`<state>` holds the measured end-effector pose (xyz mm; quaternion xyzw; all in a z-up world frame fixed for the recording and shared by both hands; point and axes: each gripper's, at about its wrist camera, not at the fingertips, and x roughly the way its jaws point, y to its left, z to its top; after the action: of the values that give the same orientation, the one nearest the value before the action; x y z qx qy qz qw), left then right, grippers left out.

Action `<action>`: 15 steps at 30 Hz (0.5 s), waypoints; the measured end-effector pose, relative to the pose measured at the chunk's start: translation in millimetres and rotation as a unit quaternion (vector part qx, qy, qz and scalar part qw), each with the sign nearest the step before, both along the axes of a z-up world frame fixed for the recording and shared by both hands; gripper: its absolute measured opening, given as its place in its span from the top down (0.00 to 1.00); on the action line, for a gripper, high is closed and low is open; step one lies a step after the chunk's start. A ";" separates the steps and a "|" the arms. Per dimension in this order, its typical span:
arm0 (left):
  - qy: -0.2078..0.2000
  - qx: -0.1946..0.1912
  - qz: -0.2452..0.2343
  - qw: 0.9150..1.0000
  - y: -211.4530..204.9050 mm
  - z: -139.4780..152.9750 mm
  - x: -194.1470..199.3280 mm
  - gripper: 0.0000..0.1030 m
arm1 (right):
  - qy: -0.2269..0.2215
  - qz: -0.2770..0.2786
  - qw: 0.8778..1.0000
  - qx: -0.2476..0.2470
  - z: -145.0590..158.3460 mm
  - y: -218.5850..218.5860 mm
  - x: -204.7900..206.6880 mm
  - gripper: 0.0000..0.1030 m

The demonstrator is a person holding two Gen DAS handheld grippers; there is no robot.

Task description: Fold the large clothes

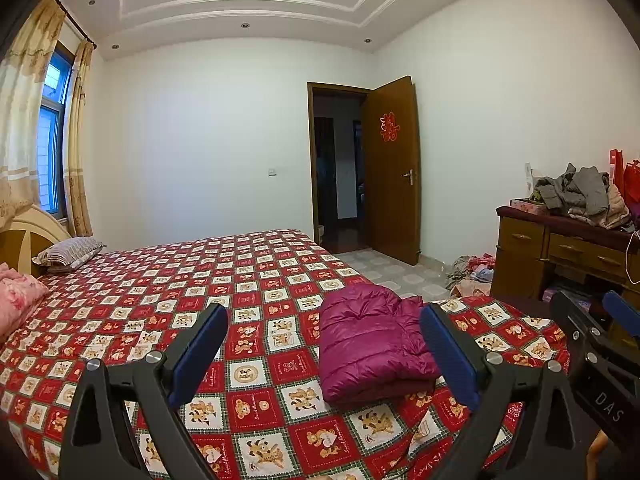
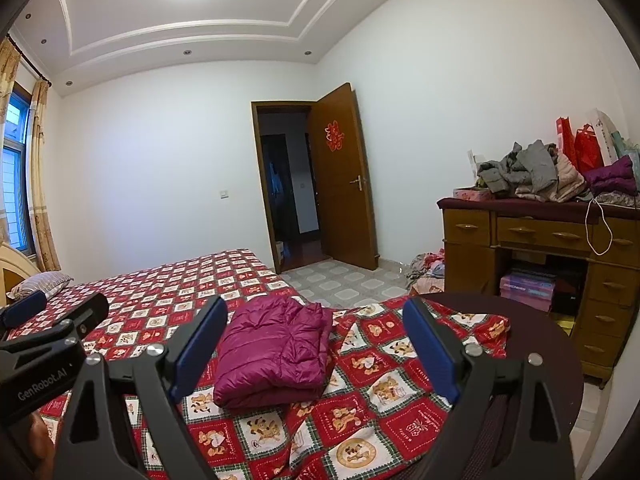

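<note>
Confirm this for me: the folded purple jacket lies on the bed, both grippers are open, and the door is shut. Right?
Not quite: the door stands open, as the right wrist view shows. The folded purple jacket does lie on the bed, and the left gripper and right gripper are both open.

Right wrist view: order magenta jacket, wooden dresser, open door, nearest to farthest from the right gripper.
1. Magenta jacket: folded on the bed, just ahead of the open right gripper.
2. Wooden dresser: right side, past the bed.
3. Open door: centre, at the far wall.
</note>
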<state>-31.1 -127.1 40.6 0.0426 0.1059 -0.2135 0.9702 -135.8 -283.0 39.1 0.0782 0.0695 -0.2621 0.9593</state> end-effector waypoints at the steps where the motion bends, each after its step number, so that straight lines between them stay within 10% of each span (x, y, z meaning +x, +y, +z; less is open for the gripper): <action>1: 0.000 0.000 -0.001 1.000 -0.1 -0.2 0.0 0.06 | 0.000 0.001 1.000 0.000 -0.1 -0.2 0.0 0.11; 15: -0.004 -0.001 0.003 1.000 -0.1 0.5 -0.7 0.05 | 0.002 0.001 1.000 0.002 -0.5 -0.7 1.3 0.10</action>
<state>-31.8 -127.2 41.0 0.0418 0.1017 -0.2110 0.9713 -134.5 -283.7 38.7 0.0791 0.0718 -0.2608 0.9595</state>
